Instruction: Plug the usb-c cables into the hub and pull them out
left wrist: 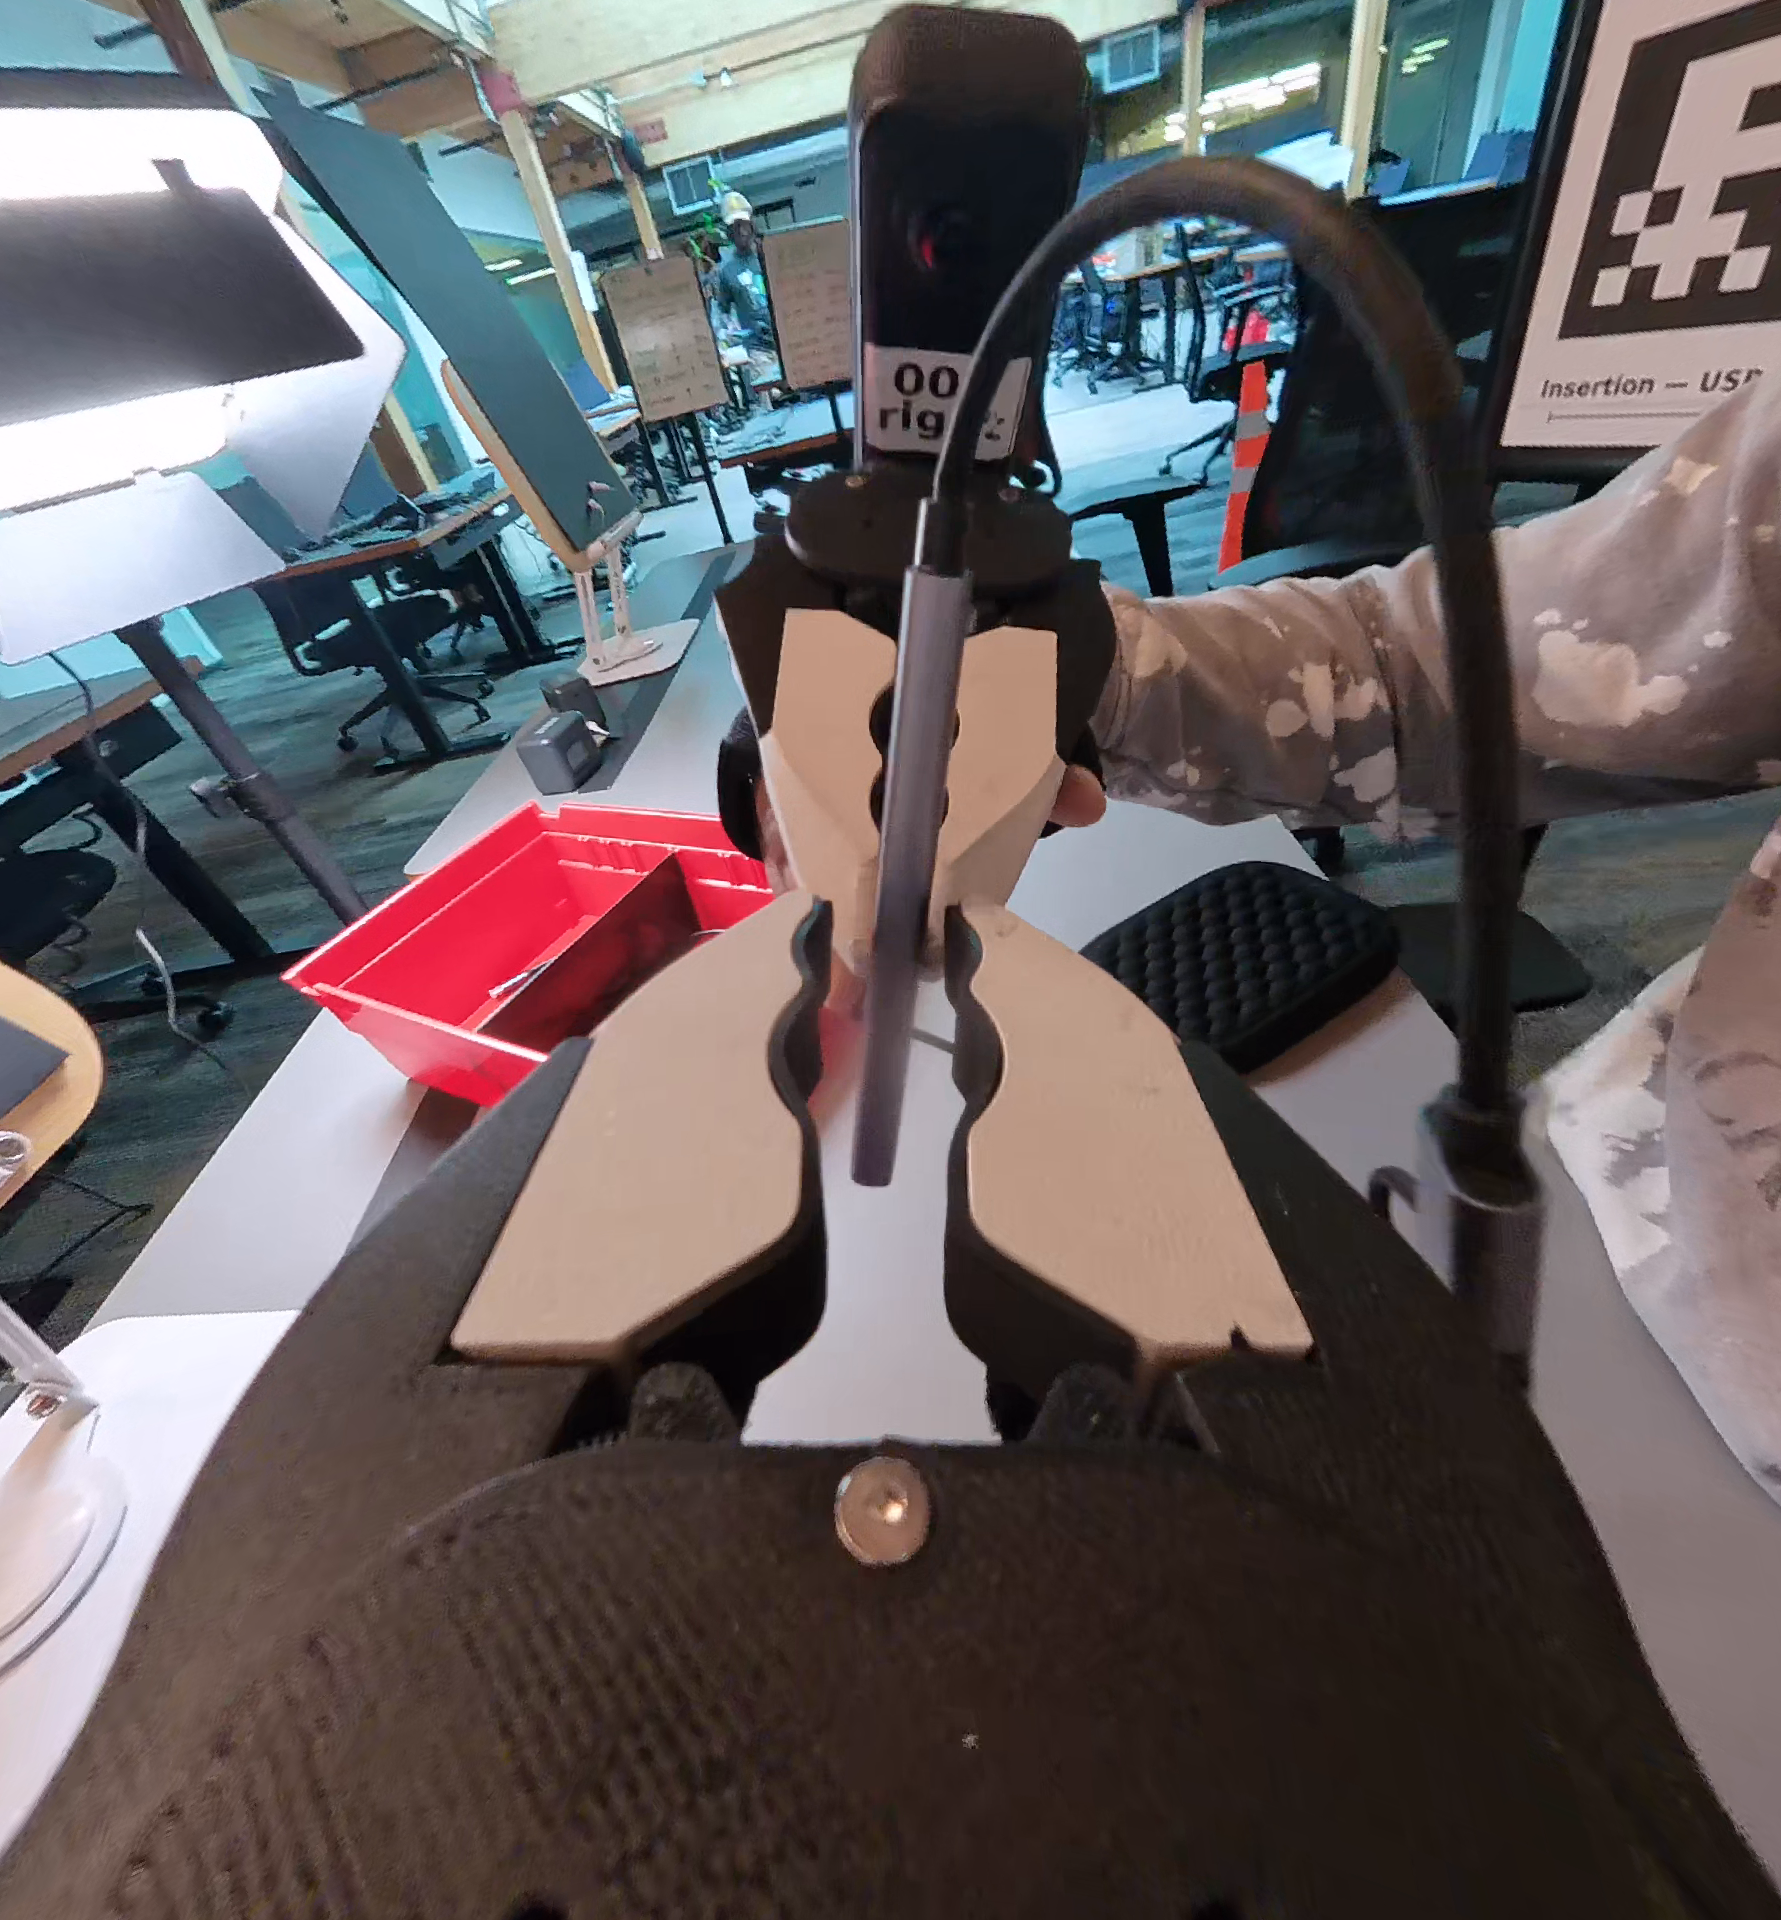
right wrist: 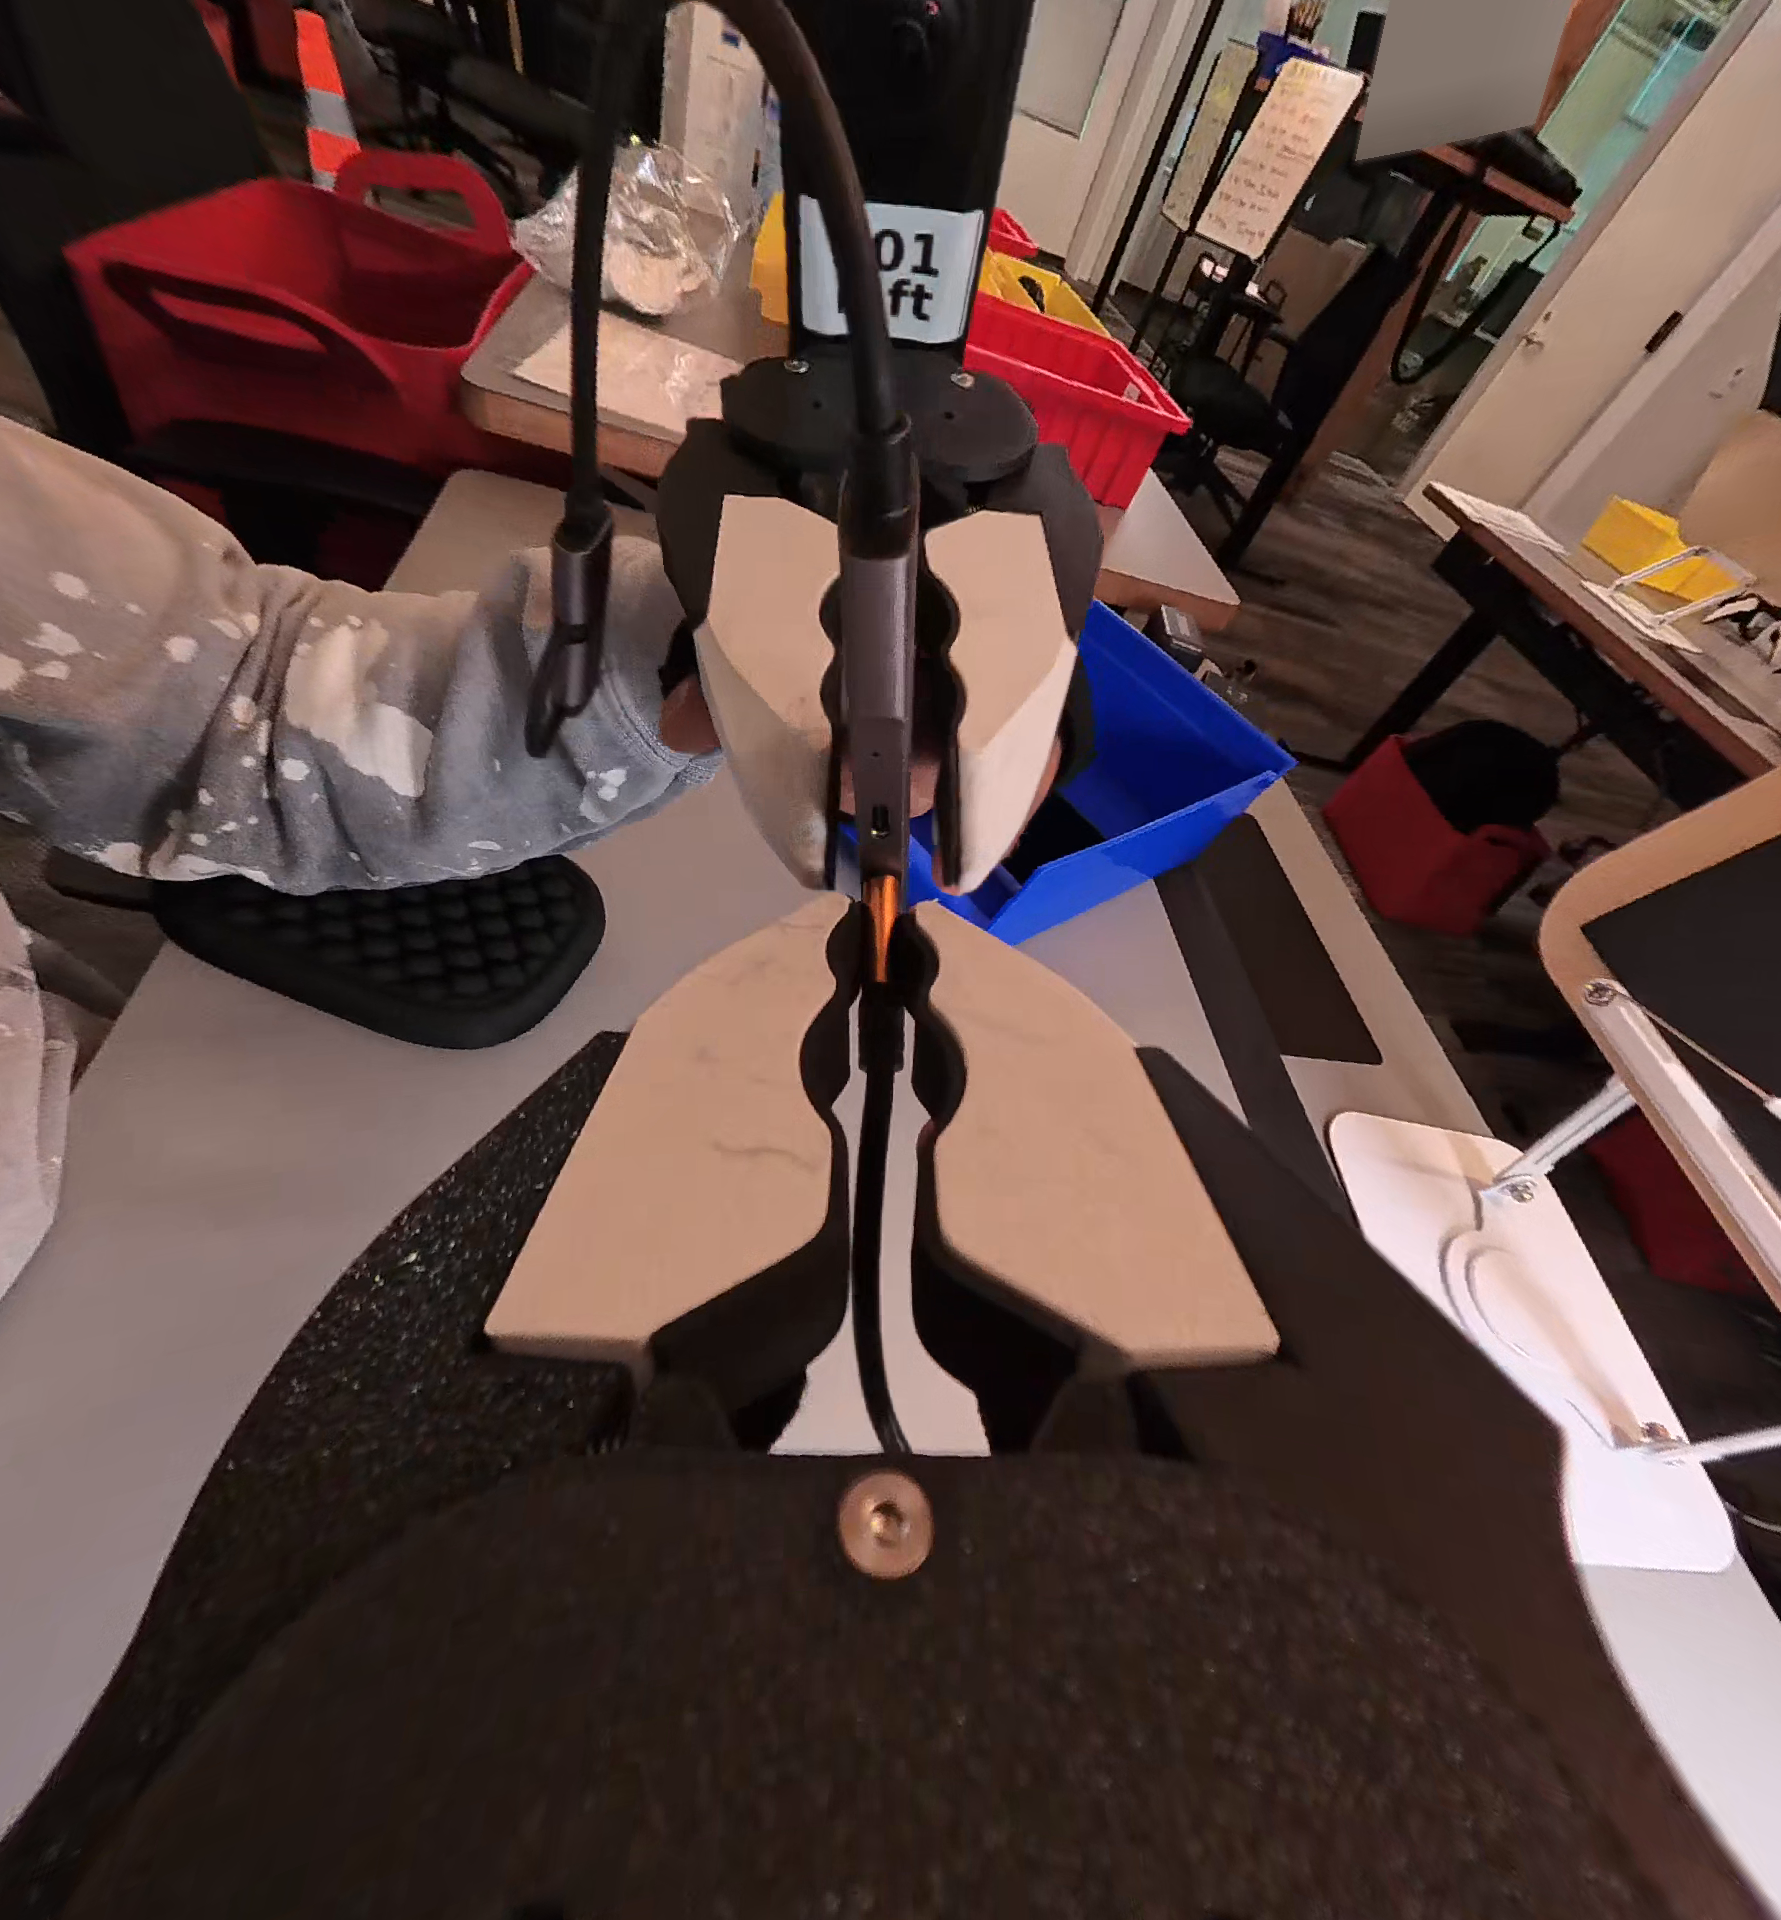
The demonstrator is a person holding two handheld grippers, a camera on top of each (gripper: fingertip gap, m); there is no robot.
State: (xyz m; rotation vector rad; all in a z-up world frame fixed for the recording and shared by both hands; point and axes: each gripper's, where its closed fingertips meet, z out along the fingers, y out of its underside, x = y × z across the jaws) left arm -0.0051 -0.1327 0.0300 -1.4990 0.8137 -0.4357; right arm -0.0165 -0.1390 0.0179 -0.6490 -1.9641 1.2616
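A slim grey hub [left wrist: 901, 790] stands between the fingers of my left gripper [left wrist: 881, 935], which is shut on it. The hub's own black cable [left wrist: 1281, 239] arcs up and over, and its grey end connector [left wrist: 1478, 1205] hangs free on the right. In the right wrist view the hub [right wrist: 875, 644] sits in the left gripper [right wrist: 886, 868]. My right gripper [right wrist: 878, 925] is shut on the orange-and-black plug of a usb-c cable [right wrist: 881, 935]. The plug's tip meets the hub's near end; I cannot tell how deep it sits. The two grippers meet tip to tip above the grey table [right wrist: 242, 1143].
A red bin [left wrist: 533, 956] lies to the left of the grippers and a blue bin [right wrist: 1156, 790] behind them. A black wrist pad [right wrist: 398, 956] lies by the person's sleeve [right wrist: 242, 675]. White stands [right wrist: 1509, 1299] with screens flank the table. A marker board [left wrist: 1696, 208] stands behind. My two grippers' fingertips are within a few centimetres of each other.
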